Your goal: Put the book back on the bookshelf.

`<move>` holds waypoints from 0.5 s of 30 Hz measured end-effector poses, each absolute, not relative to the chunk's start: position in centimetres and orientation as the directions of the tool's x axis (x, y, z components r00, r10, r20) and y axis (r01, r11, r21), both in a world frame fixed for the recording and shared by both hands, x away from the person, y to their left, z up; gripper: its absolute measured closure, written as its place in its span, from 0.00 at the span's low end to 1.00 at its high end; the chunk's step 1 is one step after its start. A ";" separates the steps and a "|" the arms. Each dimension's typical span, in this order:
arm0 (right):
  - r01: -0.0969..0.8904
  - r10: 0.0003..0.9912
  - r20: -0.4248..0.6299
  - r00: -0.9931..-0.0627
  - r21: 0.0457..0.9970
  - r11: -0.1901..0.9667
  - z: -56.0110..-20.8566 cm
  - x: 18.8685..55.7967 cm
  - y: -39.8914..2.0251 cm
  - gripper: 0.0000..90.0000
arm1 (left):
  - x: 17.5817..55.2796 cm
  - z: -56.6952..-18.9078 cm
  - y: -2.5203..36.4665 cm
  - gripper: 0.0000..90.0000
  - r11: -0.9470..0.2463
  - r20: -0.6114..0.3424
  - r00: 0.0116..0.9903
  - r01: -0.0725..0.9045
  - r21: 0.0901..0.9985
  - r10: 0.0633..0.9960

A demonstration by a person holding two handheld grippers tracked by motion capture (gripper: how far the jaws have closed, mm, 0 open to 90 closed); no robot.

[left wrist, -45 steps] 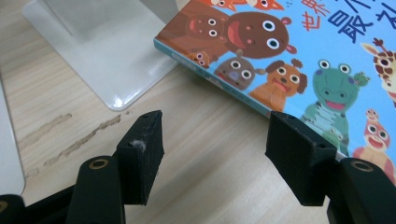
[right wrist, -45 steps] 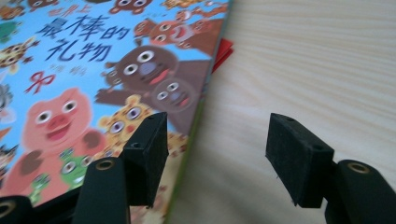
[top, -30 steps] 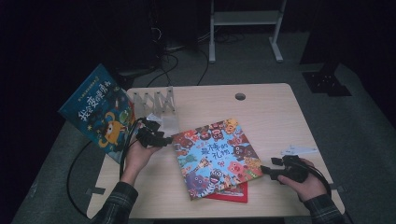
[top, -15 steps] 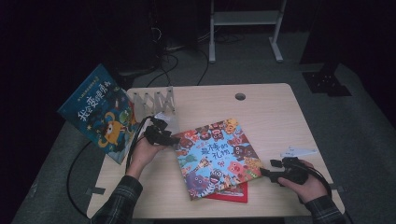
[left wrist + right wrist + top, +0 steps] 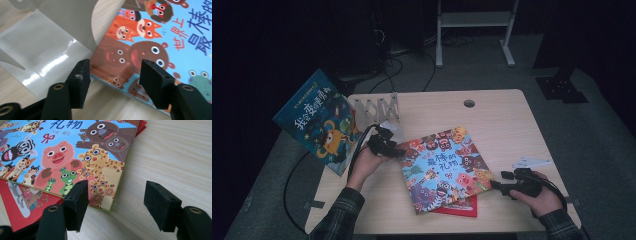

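A picture book with cartoon animals on a blue cover [image 5: 443,167] is laid at an angle near the front edge of the desk [image 5: 502,120], roughly midway between its left and right sides, and it rests on top of a red book [image 5: 462,207] whose corner is seen beneath its near edge. The left gripper [image 5: 398,151] is held at the book's left corner; in the left gripper view its jaws are seen spread apart, having just been opening, with the corner of the animal cover [image 5: 140,55] lying below and between them and neither pad pressed on it. Just beyond that corner a glossy grey metal plate [image 5: 47,53] lies flat on the desk, apparently the foot of the folding book rack [image 5: 377,107] that stands toward the back left corner, though the link is not clear from the high view. A second book with a dark blue cover [image 5: 319,122] is propped beyond the left edge of the desk. The right gripper [image 5: 498,185] is held near the front right corner, just beside the book's right edge; in the right gripper view its jaws are parted and nothing is grasped, bare wood [image 5: 175,157] being seen between them. A white scrap of paper [image 5: 532,162] lies near the right edge.
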State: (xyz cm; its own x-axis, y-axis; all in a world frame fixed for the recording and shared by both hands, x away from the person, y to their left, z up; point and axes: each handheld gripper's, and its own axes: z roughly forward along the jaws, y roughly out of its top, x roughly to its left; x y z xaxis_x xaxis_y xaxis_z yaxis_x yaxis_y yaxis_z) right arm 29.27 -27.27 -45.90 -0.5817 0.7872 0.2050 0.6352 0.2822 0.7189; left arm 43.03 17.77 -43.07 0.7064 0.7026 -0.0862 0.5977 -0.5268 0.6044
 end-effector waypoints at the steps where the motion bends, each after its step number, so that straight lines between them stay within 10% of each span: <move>1: 0.634 0.787 0.204 -0.582 0.719 0.283 -45.9 29.3 -27.3 0.39 | 43.1 -43.1 17.9 0.39 -0.518 -0.093 0.703 0.601 0.609 0.705; 15: 0.635 0.782 0.213 -0.586 0.721 0.279 -46.0 29.4 -27.3 0.38 | 43.1 -43.5 17.5 0.24 -0.542 -0.117 0.736 0.587 0.601 0.667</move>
